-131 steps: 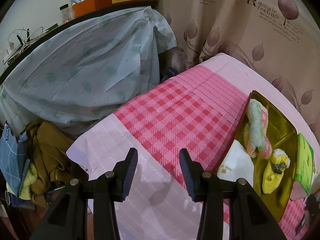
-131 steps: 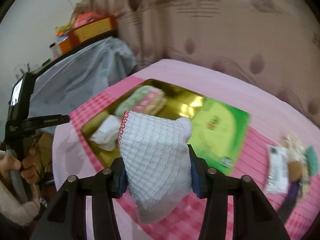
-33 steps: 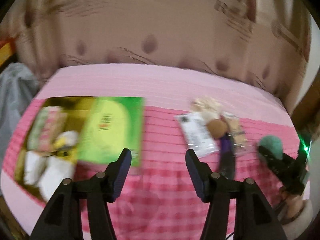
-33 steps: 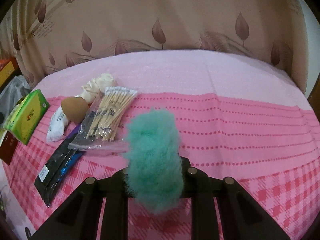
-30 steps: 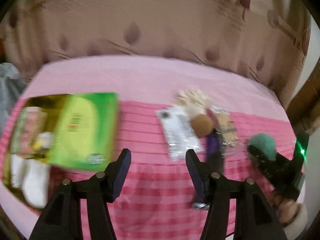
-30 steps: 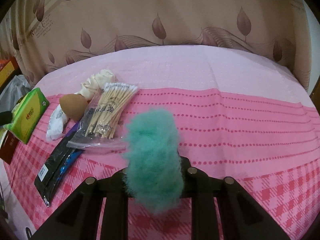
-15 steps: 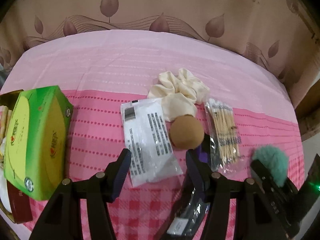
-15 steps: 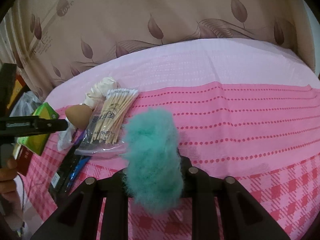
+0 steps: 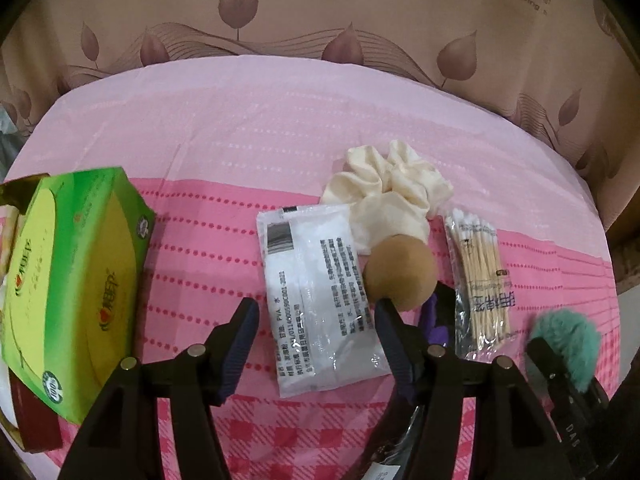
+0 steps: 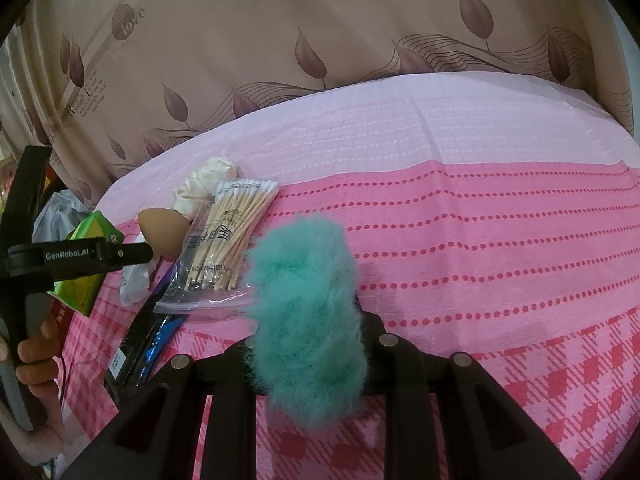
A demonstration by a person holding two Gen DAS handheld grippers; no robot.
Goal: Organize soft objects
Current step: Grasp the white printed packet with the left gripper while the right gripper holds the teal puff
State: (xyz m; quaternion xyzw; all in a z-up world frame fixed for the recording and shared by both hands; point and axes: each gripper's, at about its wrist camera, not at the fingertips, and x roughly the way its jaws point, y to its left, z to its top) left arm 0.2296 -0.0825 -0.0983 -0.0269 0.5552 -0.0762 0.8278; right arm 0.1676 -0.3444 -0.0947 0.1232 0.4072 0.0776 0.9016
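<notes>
My right gripper (image 10: 308, 320) is shut on a teal fluffy puff (image 10: 308, 300), held just above the pink cloth; the puff hides its fingertips. The left wrist view shows that puff (image 9: 564, 340) at the far right. My left gripper (image 9: 316, 308) points steeply down with its jaws opening. A white sachet (image 9: 316, 292) lies on the cloth below the gap, untouched by the pads. A brown egg-shaped sponge (image 9: 400, 276) sits by the right fingertip. A cream scrunchie (image 9: 388, 192) lies behind it.
A bag of cotton swabs (image 9: 480, 276) lies right of the sponge, and a dark flat package (image 10: 140, 348) sits under it. A green tissue box (image 9: 68, 280) stands at the left, with a gold tray's corner (image 9: 12, 194) behind. A leaf-print curtain (image 10: 320, 20) hangs beyond the table.
My left gripper has swung right from the tray and tissue box and sunk over the sachet and sponge. My right gripper, once shut on a white cloth, now holds the teal puff nearly still.
</notes>
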